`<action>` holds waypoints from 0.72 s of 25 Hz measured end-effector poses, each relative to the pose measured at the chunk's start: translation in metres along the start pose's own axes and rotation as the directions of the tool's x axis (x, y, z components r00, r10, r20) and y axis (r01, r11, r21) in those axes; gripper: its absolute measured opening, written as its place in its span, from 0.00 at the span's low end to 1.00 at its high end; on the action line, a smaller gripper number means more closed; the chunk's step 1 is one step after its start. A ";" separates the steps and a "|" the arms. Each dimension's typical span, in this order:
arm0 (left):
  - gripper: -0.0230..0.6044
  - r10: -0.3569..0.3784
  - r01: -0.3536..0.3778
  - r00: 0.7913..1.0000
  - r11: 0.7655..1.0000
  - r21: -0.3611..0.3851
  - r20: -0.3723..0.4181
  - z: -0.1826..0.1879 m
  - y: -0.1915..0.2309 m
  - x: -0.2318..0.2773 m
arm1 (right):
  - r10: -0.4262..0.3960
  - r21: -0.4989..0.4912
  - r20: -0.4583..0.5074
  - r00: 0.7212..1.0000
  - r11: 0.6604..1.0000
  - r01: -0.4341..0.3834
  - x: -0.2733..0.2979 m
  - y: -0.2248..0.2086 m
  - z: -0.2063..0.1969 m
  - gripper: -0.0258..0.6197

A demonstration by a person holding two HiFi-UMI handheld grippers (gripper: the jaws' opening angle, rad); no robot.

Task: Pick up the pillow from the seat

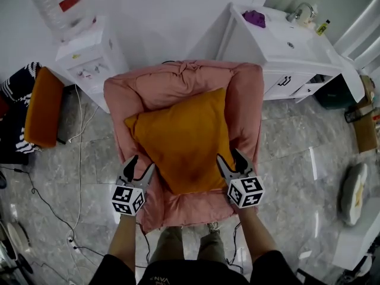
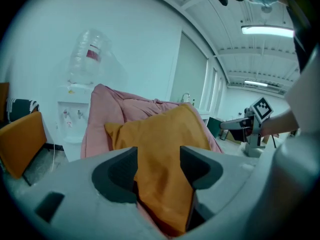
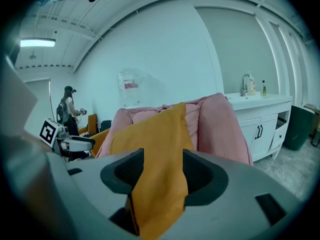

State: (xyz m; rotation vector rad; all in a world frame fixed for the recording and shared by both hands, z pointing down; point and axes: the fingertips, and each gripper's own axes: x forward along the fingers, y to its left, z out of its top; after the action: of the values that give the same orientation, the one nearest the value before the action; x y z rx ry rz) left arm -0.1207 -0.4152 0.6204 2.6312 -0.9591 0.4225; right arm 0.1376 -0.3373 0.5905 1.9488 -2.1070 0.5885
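While apart around corners of orange pillow, left claw and right claw at pink seat on grey floor.

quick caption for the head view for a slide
Left gripper and right gripper, jaws open, straddle opposite edges of the orange pillow on the pink armchair.
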 end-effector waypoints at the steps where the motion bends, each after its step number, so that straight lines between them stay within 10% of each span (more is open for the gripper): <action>1: 0.45 0.004 -0.004 1.000 1.000 -0.008 0.000 -0.001 0.004 0.004 | -0.001 -0.002 -0.001 1.000 1.000 0.001 0.004 -0.003 0.000 0.39; 18: 0.51 -0.081 0.095 0.995 0.956 -0.278 0.060 -0.020 0.063 0.048 | 0.141 0.041 0.023 0.990 0.989 -0.142 0.078 -0.031 0.009 0.50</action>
State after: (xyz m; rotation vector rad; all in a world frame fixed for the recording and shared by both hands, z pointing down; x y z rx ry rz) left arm -0.1309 -0.4809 0.6680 2.4226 -0.8430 0.1864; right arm 0.1613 -0.4128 0.6187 1.8443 -2.2776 0.6471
